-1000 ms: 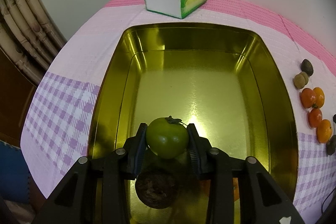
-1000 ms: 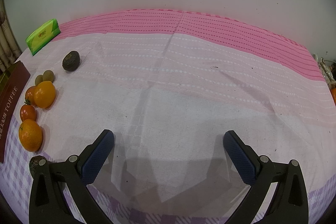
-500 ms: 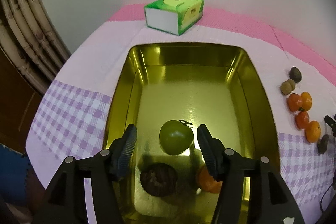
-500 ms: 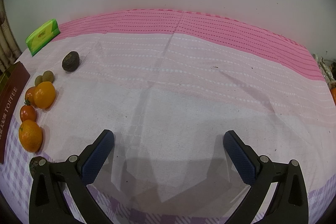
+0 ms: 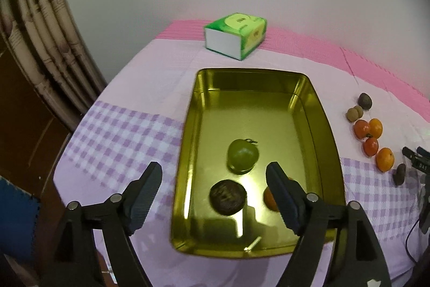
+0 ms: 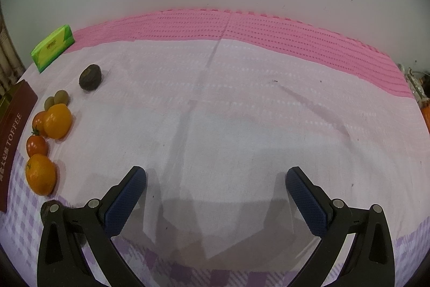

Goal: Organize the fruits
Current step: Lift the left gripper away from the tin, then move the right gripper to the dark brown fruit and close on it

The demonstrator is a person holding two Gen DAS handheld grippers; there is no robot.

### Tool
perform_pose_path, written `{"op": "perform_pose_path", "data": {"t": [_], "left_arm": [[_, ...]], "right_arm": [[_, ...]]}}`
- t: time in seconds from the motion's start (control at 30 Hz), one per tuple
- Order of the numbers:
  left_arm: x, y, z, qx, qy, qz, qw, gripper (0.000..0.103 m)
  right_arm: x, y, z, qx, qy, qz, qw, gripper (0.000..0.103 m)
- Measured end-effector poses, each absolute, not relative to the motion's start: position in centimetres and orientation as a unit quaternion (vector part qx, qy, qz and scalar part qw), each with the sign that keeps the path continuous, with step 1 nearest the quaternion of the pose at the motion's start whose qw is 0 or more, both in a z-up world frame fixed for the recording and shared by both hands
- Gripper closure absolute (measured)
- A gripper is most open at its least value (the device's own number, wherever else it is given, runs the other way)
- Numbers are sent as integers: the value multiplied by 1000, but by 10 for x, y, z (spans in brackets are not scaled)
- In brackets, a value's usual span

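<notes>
**A:** Where does the fruit stand?

**B:** A green tomato [image 5: 243, 155] lies alone near the middle of my gold tin [image 5: 326, 125], with a dark round fruit [image 5: 228, 197] and an orange one [image 5: 270, 199] nearer me, that last half hidden by my finger. I'd say they sit low in the tin so the walls stop them rolling. My left gripper [image 5: 213, 188] hangs above the near end, jaws wide, holding nothing.

**A:** And the rest?

**B:** Loose on the cloth, right of the tin: an orange [image 6: 40, 174], a red tomato [image 6: 36, 145], more beyond, in a line close to the tin's wall. My right gripper [image 6: 215, 195] is spread wide over bare tablecloth [image 6: 242, 125], empty.

**A:** Room to work?

**B:** Plenty on the right. The far half of the tin floor is free. A tissue box [image 5: 236, 35] sits beyond the far rim, apart from it.
</notes>
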State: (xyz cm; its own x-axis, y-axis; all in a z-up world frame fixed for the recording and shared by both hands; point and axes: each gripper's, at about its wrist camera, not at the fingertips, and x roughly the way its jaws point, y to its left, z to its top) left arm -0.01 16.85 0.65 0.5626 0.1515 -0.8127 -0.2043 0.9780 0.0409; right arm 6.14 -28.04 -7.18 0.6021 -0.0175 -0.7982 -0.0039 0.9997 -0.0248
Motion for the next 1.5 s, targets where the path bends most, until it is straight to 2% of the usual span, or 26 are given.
{"op": "perform_pose_path", "data": {"t": [0.17, 0.6, 0.73, 0.93, 1.0, 1.17, 1.33, 1.5], "left_arm": [[-15, 184, 10, -54, 460, 116, 879, 17], [-31, 203, 11, -91, 457, 145, 873, 12], [-31, 208, 3, -101, 466, 155, 865, 12], [-32, 212, 2, -109, 466, 162, 863, 12], [-32, 212, 1, -111, 468, 162, 862, 12], [-32, 213, 2, -110, 468, 164, 862, 12], [-31, 211, 2, -110, 469, 159, 862, 12], [-30, 210, 4, -109, 468, 155, 863, 7]], "right_arm": [[50, -276, -73, -14, 450, 1, 893, 0], [3, -268, -69, 11, 470, 17, 883, 1], [-8, -250, -65, 7, 476, 41, 879, 15], [-16, -204, -47, -58, 448, 78, 889, 16], [-15, -192, -47, -67, 449, 91, 886, 21], [-10, -178, -54, -68, 465, 105, 876, 42], [-3, -177, -55, -61, 470, 106, 874, 45], [4, -170, -60, -62, 478, 106, 870, 56]]}}
